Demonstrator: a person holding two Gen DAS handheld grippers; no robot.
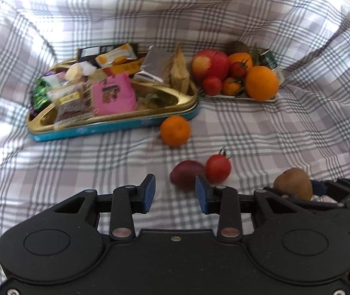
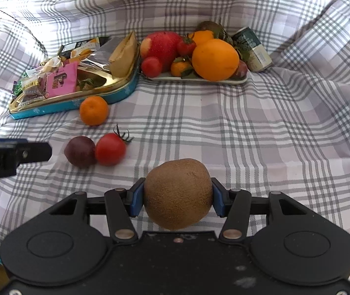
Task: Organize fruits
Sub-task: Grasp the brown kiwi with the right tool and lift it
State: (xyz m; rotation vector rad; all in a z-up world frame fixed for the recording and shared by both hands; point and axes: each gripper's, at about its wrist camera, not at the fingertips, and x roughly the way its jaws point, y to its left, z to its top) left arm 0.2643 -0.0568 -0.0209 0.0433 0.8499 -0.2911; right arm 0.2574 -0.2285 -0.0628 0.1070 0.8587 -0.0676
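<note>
Right jaws (image 2: pixel 178 200): clamped on the kiwi (image 2: pixel 178 194).
Left jaws (image 1: pixel 175 194): apart, empty.
Plum (image 1: pixel 186 178), tomato (image 1: pixel 217 168): touching, at 1 o'clock.
Mandarin (image 1: pixel 175 130): 12 o'clock, beside the tin (image 1: pixel 116 123).
Fruit tray (image 1: pixel 239 97): 1 o'clock, farther.

A tin (image 2: pixel 123 93) full of snack packets (image 2: pixel 61 80) lies at the back left on the cloth (image 2: pixel 248 127), with a tray (image 2: pixel 224 80) of piled fruit just to its right and a can (image 2: pixel 255 49) behind the tray's right end. Before the tin sits a mandarin (image 2: pixel 93 110), and nearer still a plum (image 2: pixel 80 151) touches a tomato (image 2: pixel 110 149) on its right. Nearest, right of both, is a kiwi (image 2: pixel 178 194).
</note>
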